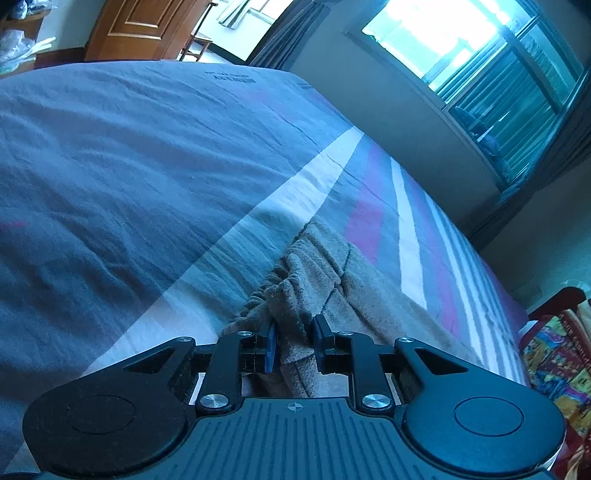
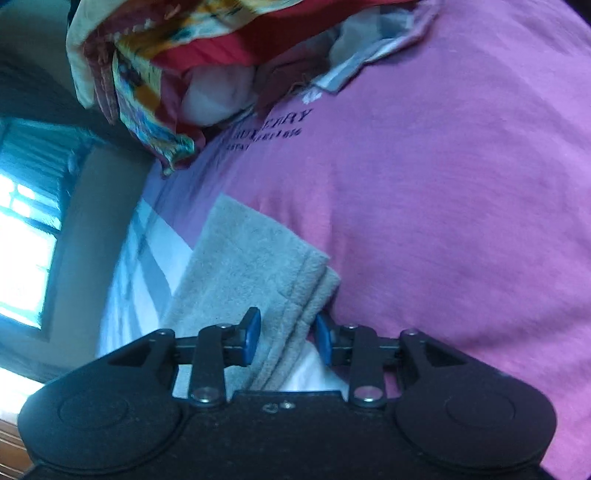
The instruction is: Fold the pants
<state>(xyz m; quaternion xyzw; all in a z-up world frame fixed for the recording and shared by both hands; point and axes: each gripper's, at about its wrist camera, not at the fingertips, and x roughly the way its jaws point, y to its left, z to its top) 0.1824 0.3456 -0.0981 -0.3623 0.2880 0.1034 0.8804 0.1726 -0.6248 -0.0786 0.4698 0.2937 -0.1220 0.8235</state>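
Observation:
Beige fleece pants (image 1: 317,273) lie on the striped bedsheet (image 1: 147,155). In the left wrist view the elastic waistband bunches up between the fingers of my left gripper (image 1: 292,341), which is shut on it. In the right wrist view the hemmed leg end of the pants (image 2: 255,258) lies on the pink part of the sheet (image 2: 443,203). My right gripper (image 2: 285,334) has its blue pads on either side of the hem, with a gap between the pads, and the fabric runs through them.
A colourful quilt (image 2: 147,74) is piled at the bed's end, also at the right edge of the left wrist view (image 1: 557,354). A window (image 1: 491,66) and wall run beside the bed. A wooden wardrobe (image 1: 144,26) stands beyond the far edge.

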